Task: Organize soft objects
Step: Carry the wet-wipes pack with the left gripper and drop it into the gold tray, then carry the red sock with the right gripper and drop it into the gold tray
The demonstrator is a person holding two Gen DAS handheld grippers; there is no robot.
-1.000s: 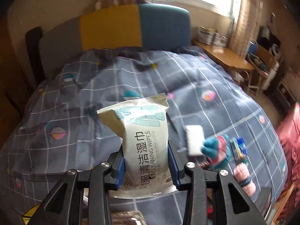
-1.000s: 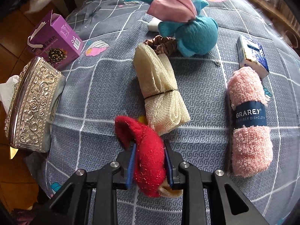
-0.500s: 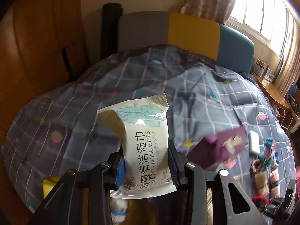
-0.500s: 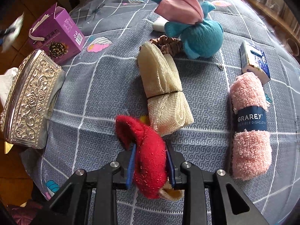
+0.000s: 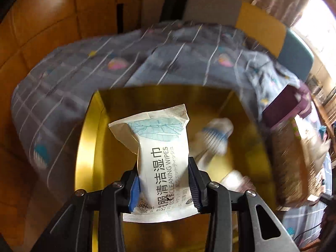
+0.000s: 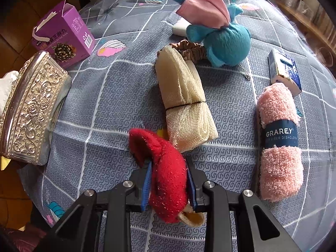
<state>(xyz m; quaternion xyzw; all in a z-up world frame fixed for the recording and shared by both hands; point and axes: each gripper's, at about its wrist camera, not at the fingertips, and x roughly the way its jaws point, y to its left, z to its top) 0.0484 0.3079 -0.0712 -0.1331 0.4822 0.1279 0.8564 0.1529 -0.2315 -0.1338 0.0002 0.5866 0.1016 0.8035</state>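
My left gripper (image 5: 163, 185) is shut on a white pack of cleaning wipes (image 5: 161, 159), held upright over an open yellow box (image 5: 88, 147) beside the bed. Blurred white and blue soft items (image 5: 214, 138) lie inside the box. In the right wrist view my right gripper (image 6: 169, 185) is shut on a red plush toy (image 6: 166, 174) low over the grey checked quilt (image 6: 105, 96). Ahead of it lie a cream mesh roll (image 6: 184, 105), a pink microfibre dishcloth roll (image 6: 279, 145), a brown scrunchie (image 6: 191, 49) and a teal plush with a pink ear (image 6: 220, 33).
An embossed silver tissue box (image 6: 31, 109) and a purple carton (image 6: 63, 35) sit at the quilt's left edge. A small blue and white carton (image 6: 285, 71) lies beyond the pink roll. Wooden floor (image 5: 42, 31) surrounds the yellow box; the bed's headboard (image 5: 260, 23) is behind.
The left gripper has swung left off the bed with the wipes pack and sunk over the yellow box, rolling as it went. The right gripper has stayed in place on the red plush.
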